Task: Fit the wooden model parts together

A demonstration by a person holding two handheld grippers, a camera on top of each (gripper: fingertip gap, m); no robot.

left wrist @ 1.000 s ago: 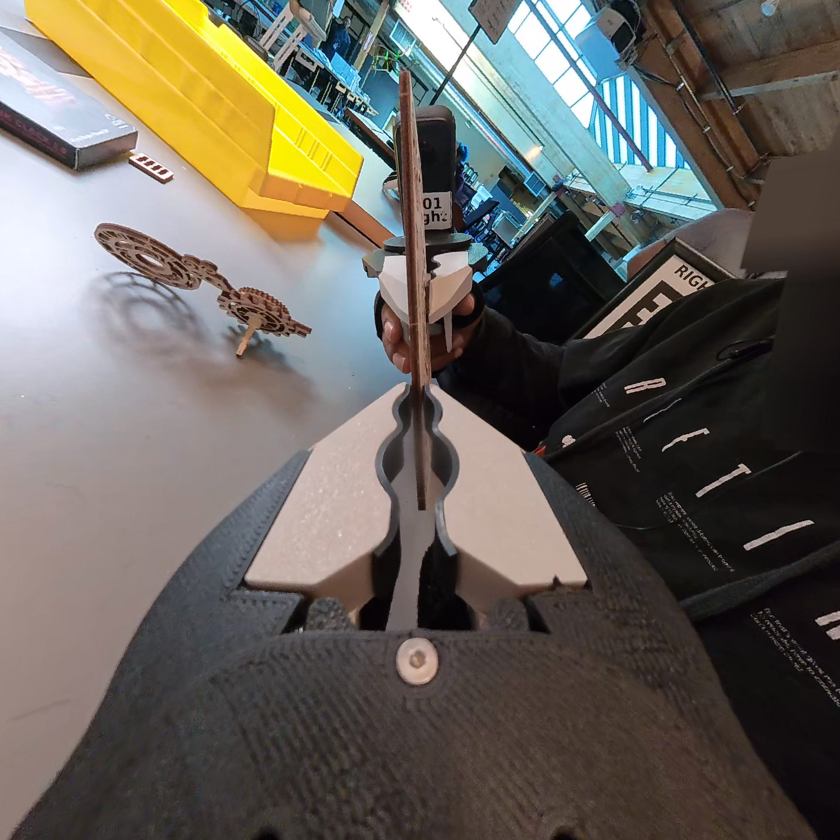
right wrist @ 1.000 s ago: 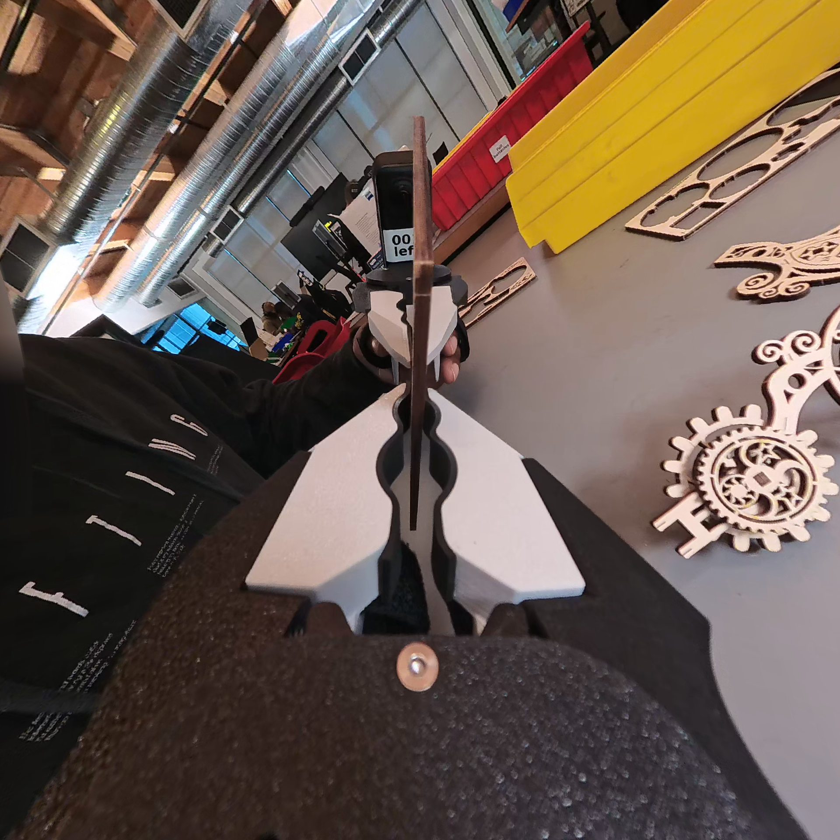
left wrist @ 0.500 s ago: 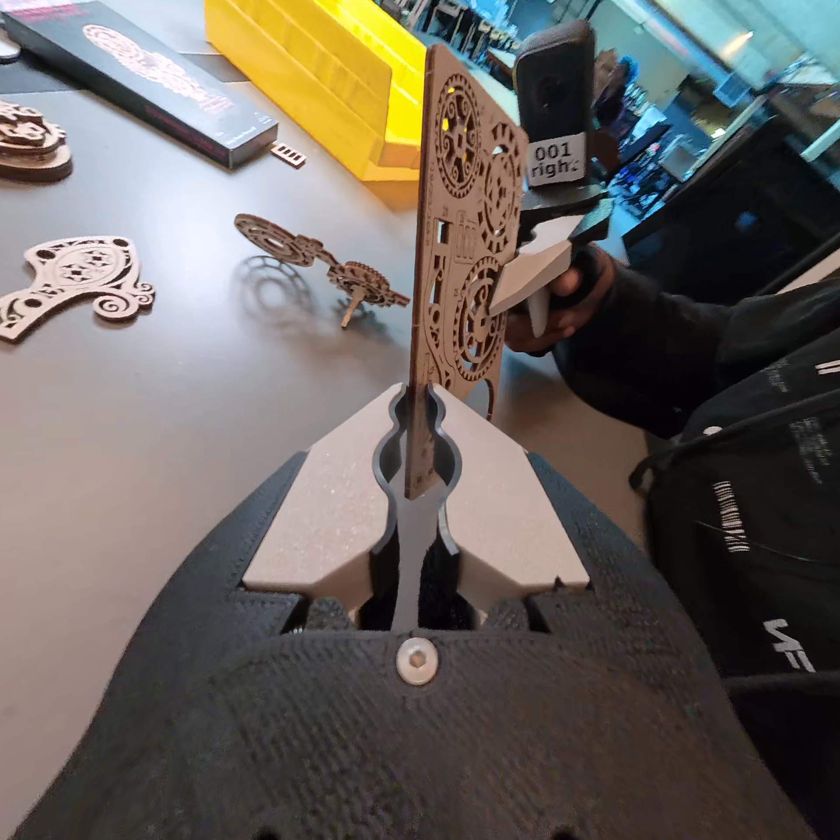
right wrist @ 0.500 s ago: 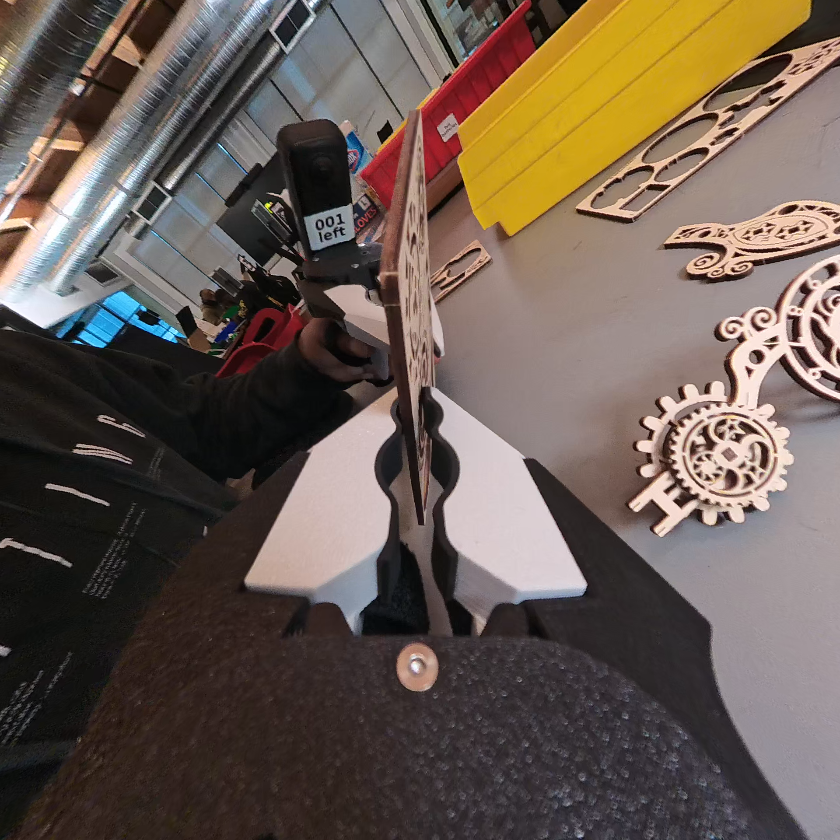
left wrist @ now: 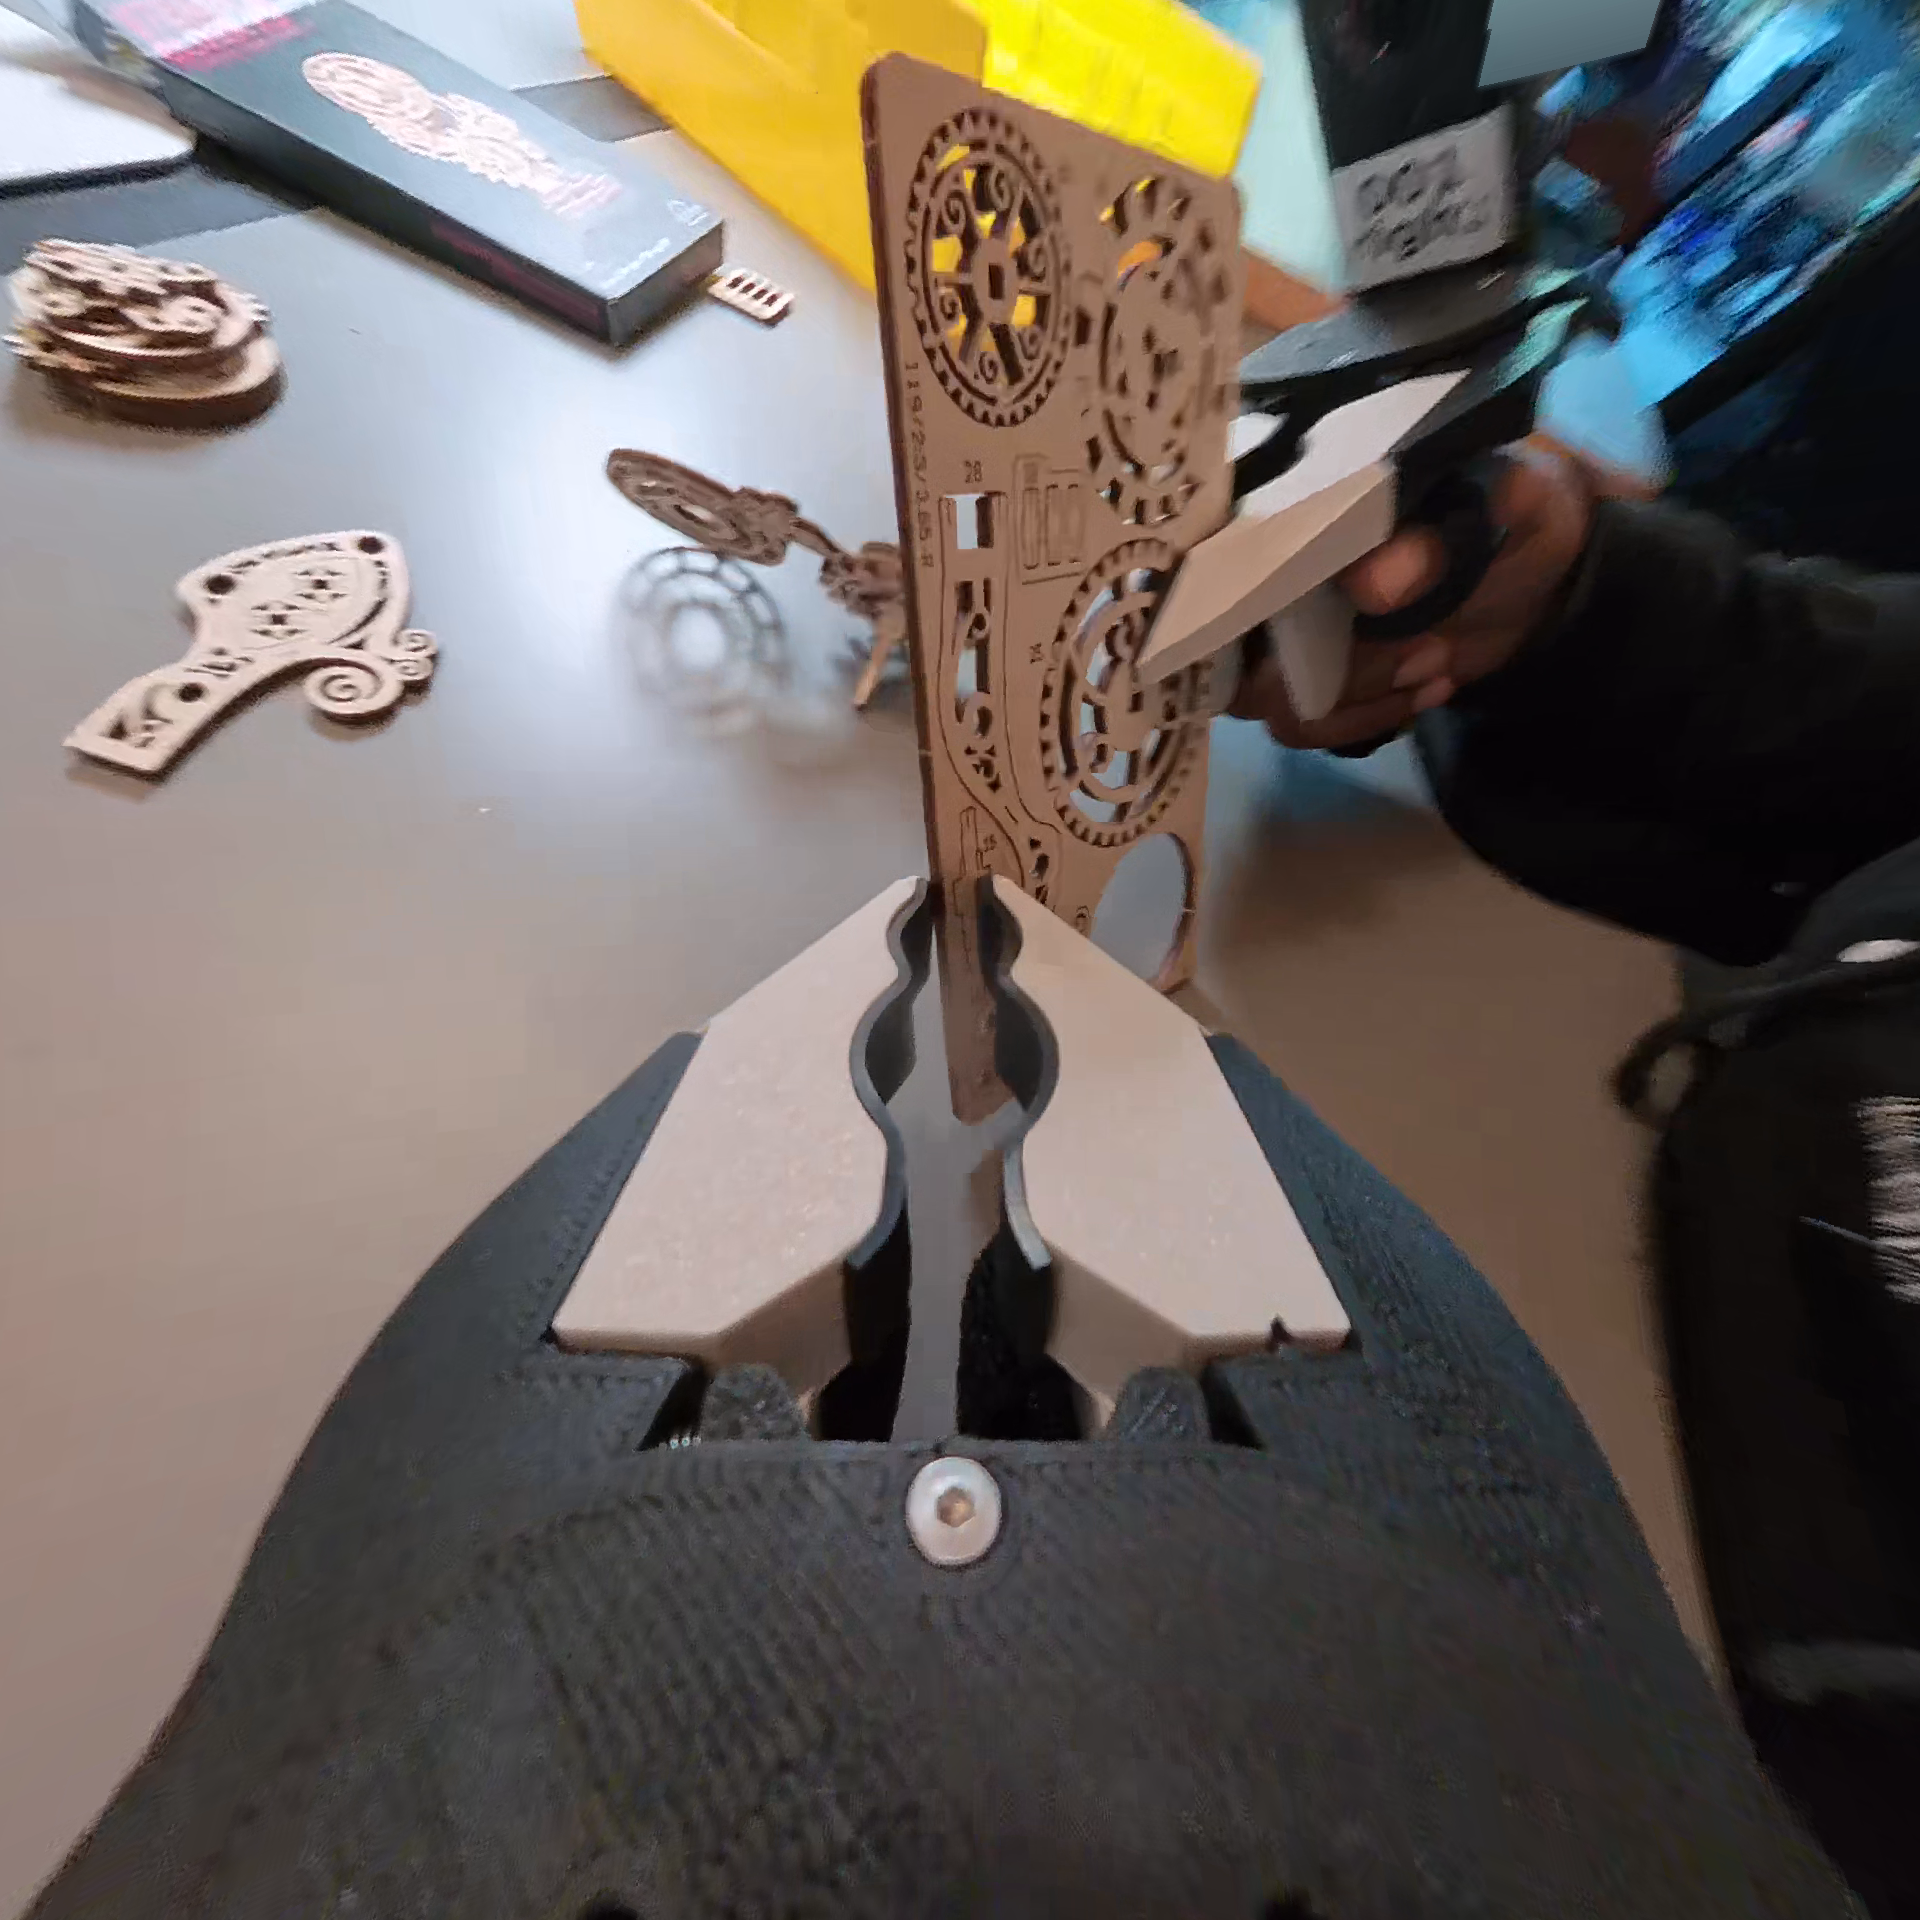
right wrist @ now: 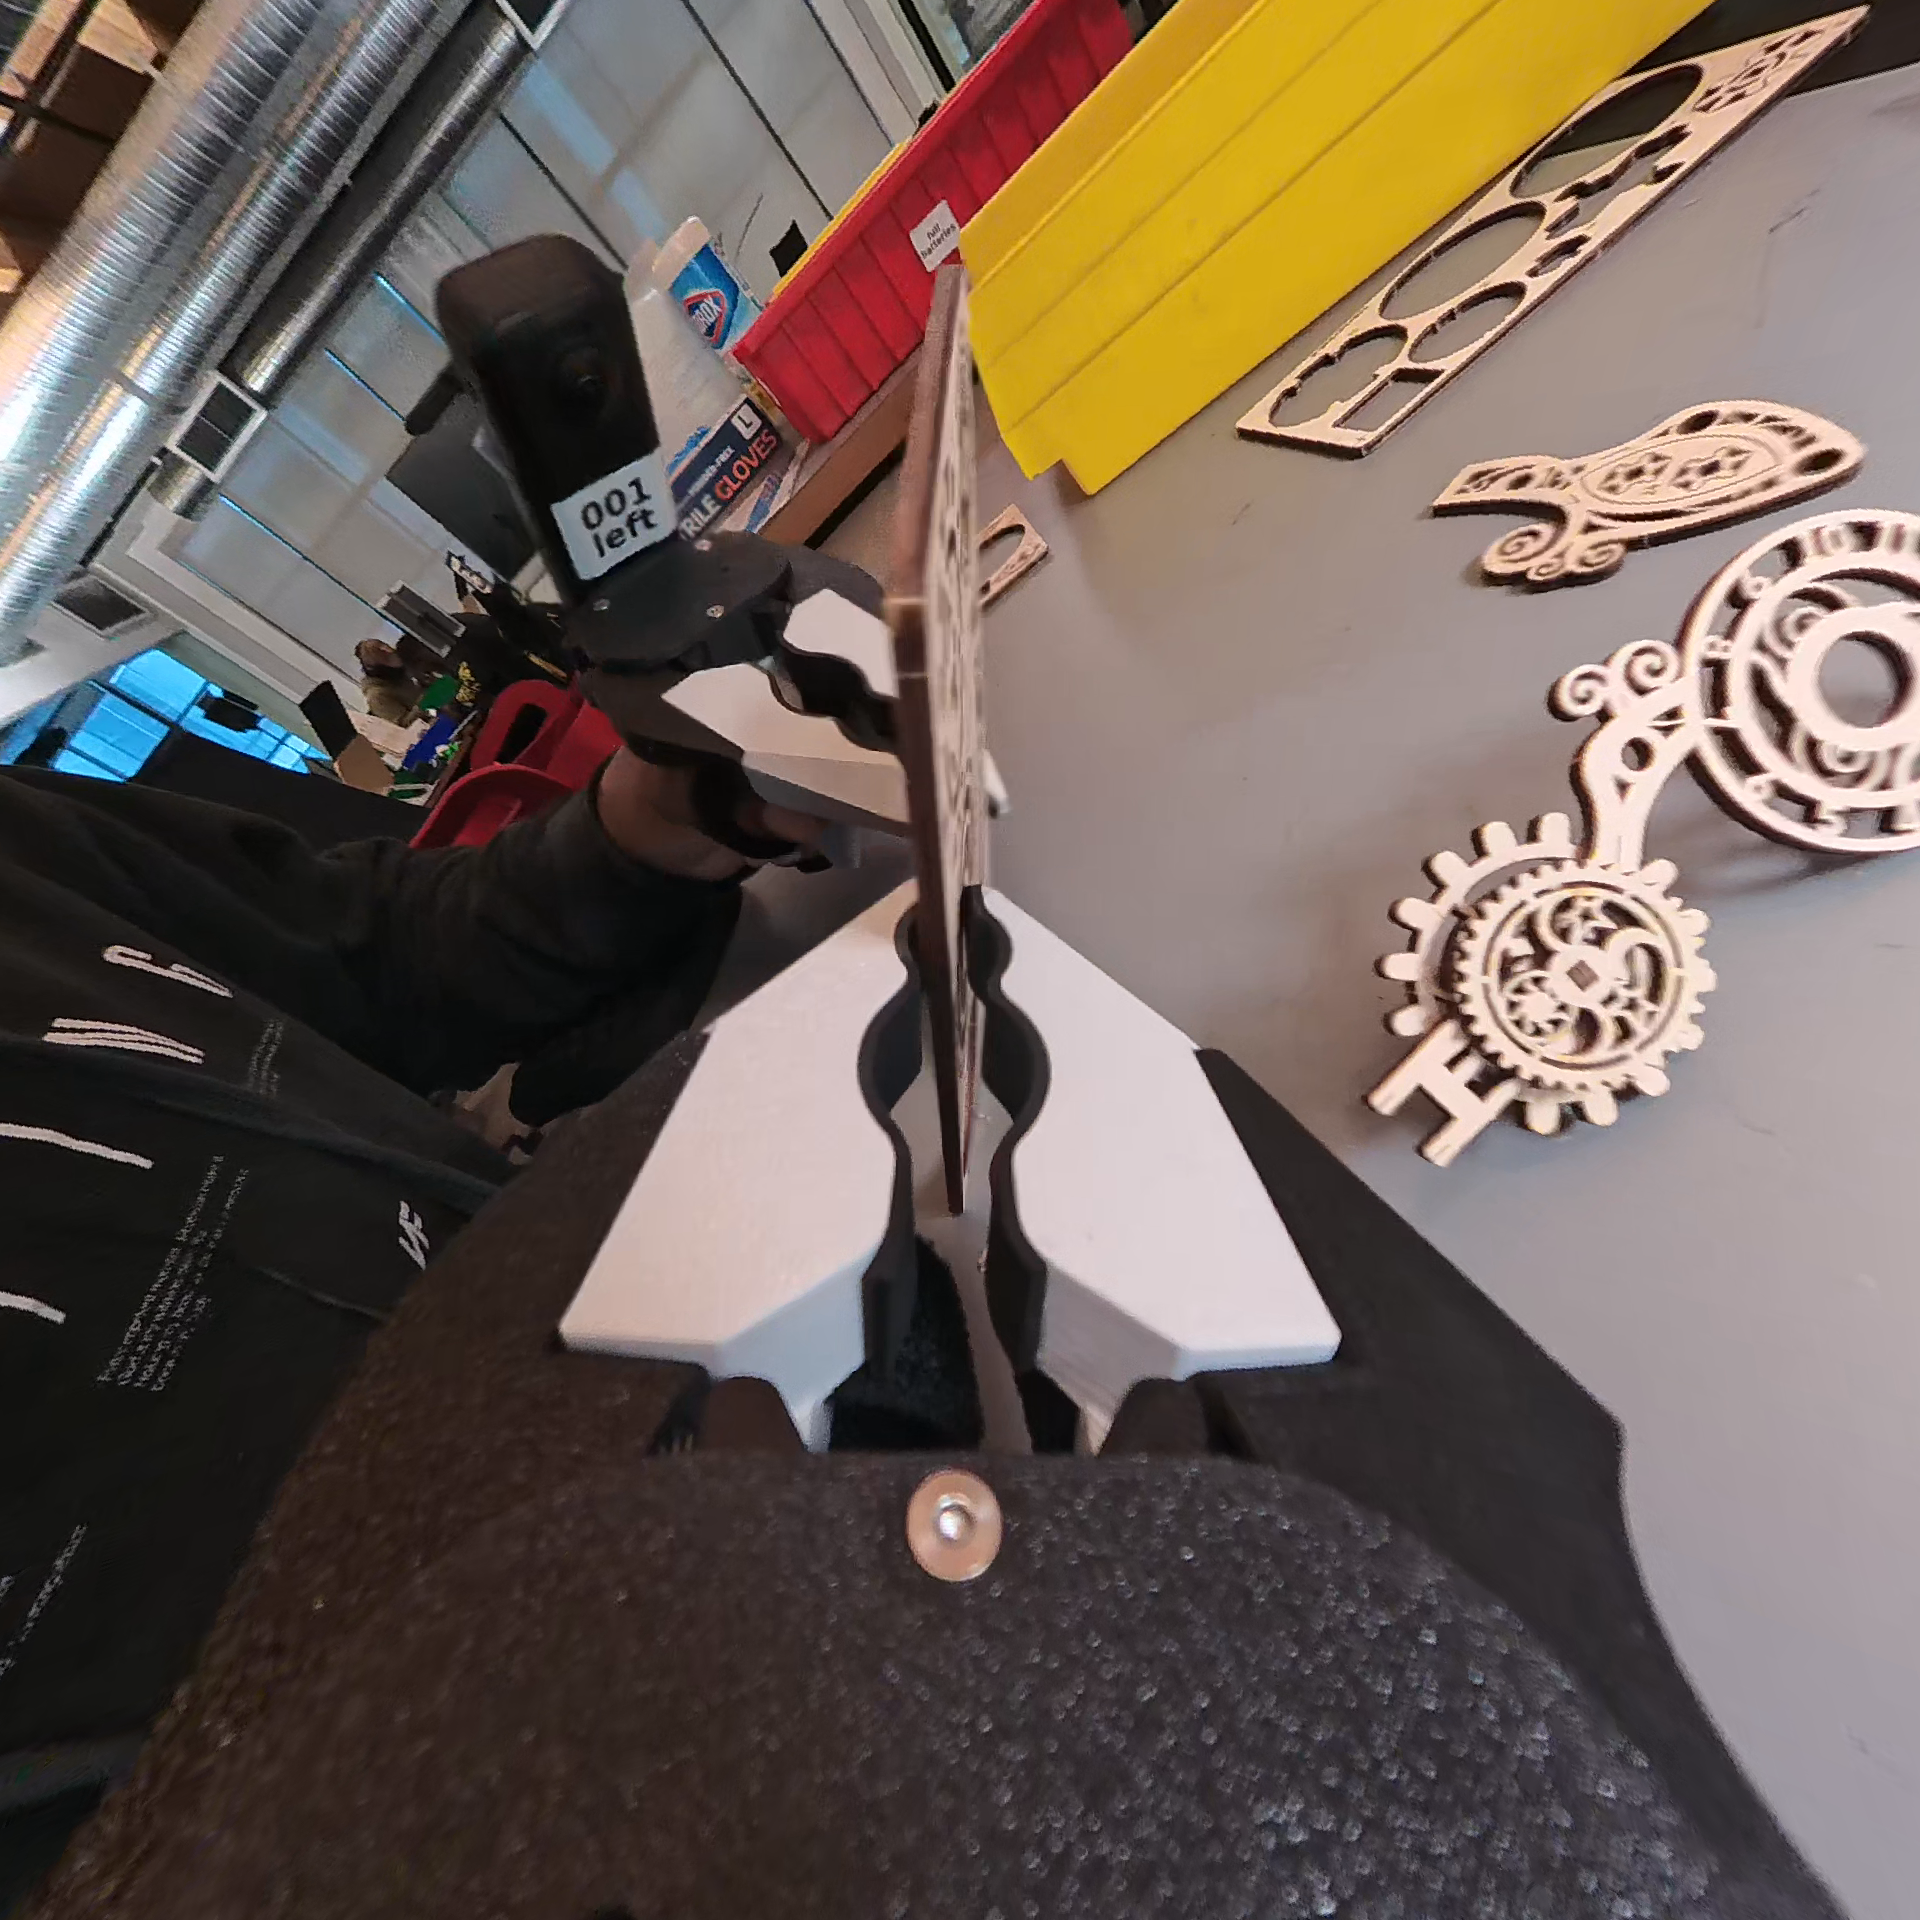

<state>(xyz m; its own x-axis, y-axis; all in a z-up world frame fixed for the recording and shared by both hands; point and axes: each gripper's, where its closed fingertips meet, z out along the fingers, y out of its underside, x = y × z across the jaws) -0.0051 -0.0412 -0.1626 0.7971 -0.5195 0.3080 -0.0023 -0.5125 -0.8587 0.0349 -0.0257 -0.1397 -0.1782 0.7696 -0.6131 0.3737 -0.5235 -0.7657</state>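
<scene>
Since half a second ago we have swung the wooden parts sheet point(left wrist: 1049, 499) further round, so its cut-out gear face now shows broadly in the left wrist view, where it was seen more edge-on before; a second ago only its thin edge showed.

Our left hand-held gripper point(left wrist: 961, 997) is clamped on the sheet's lower edge, and the sheet stands upright above the grey worktop point(left wrist: 312, 987). Our right hand-held gripper point(right wrist: 951, 1039) is clenched on the opposite edge of the same sheet point(right wrist: 940, 727), seen almost edge-on in the right wrist view.

On the worktop beyond lie a flat scrolled wooden piece point(left wrist: 249, 649), an assembled gear-and-ring part point(right wrist: 1662, 862), an emptied sheet frame point(right wrist: 1538, 239) and a stack of wooden discs point(left wrist: 140, 327). A dark box point(left wrist: 416, 166) and a yellow bin point(right wrist: 1299, 197) sit further back, with a red bin point(right wrist: 914, 270) beside the yellow one.
</scene>
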